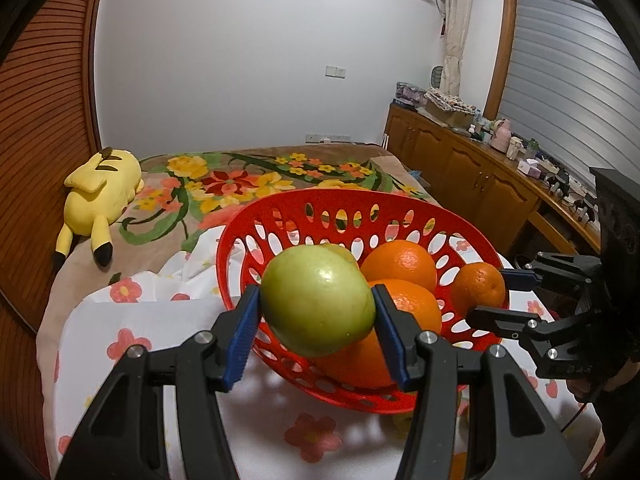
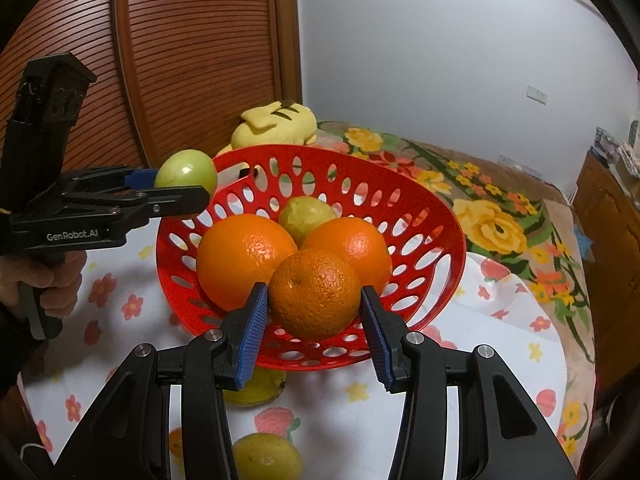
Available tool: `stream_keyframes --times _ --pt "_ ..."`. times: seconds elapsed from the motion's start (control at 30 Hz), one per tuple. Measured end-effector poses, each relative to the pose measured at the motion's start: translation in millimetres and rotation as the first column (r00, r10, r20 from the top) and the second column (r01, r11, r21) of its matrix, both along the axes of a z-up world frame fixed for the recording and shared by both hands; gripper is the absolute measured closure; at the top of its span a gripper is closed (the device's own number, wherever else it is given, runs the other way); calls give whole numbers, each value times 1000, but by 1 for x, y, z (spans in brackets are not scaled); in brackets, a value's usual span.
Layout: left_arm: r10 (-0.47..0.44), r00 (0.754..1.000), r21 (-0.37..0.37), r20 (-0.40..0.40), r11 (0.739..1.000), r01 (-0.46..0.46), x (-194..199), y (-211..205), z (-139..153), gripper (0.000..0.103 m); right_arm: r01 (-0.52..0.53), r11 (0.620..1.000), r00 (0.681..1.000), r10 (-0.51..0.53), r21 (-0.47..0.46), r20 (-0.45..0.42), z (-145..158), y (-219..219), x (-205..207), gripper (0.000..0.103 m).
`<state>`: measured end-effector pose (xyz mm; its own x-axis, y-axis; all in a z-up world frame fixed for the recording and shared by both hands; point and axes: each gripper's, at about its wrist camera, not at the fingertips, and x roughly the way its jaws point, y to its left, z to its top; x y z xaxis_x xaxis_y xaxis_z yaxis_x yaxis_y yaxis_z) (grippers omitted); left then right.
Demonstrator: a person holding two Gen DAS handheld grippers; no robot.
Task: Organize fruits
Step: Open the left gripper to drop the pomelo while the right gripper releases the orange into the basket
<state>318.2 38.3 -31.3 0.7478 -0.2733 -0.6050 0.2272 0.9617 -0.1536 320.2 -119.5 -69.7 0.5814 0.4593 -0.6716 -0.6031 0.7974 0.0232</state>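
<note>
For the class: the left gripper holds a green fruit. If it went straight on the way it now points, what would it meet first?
Probably the red basket, with the left gripper and green fruit hanging above its near rim; the oranges lie beyond, though depth is unclear.

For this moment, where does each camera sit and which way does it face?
Left wrist: on the left tongs, looking over the green fruit they clamp into the red basket; right tongs show at right.
Right wrist: on the right tongs, looking over their orange at the basket; left tongs and hand show at left.
Shared: basket, both held fruits, yellow plush.
</note>
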Motion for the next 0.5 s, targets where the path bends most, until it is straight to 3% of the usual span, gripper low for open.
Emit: stream_keyframes --times 0.5 --pt "0 1000 44 -17 999 1 23 -1 -4 49 10 1000 1000 -10 20 15 8 -5 -5 53"
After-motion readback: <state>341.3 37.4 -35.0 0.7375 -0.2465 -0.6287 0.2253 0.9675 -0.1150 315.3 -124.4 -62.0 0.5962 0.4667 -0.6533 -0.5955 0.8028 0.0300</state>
